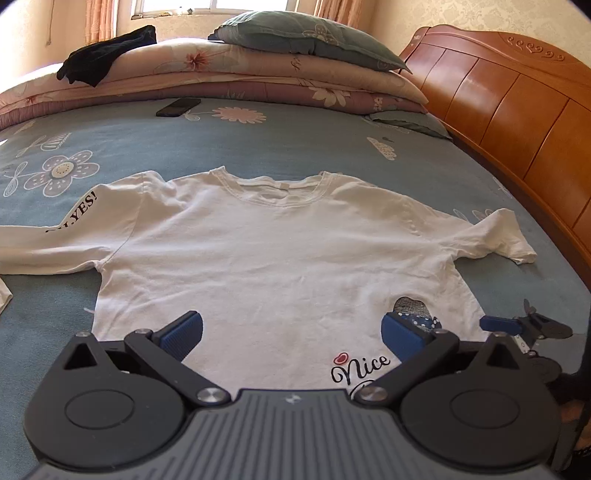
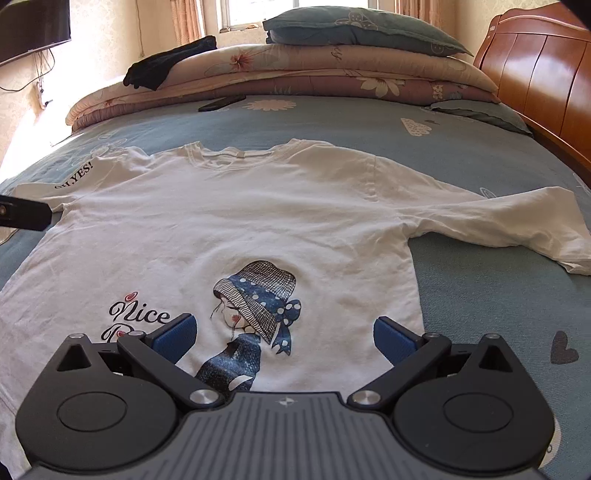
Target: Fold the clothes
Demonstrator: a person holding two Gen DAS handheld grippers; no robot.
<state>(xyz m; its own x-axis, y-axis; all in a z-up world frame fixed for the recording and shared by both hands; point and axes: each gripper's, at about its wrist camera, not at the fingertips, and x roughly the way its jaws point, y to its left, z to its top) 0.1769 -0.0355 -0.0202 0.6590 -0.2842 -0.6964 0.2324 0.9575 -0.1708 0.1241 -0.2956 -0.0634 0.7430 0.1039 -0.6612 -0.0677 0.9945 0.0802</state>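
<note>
Both claws [image 1: 291, 334] [image 2: 284, 338] agape, level above T-shirt [image 2: 229, 221]

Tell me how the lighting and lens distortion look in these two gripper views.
Left wrist view: window blown out, headboard bowed by the fisheye, T-shirt evenly lit and sharp. Right wrist view: overexposed sun patch on the bed at left, dark vignette in the corners, shirt print in focus.
</note>
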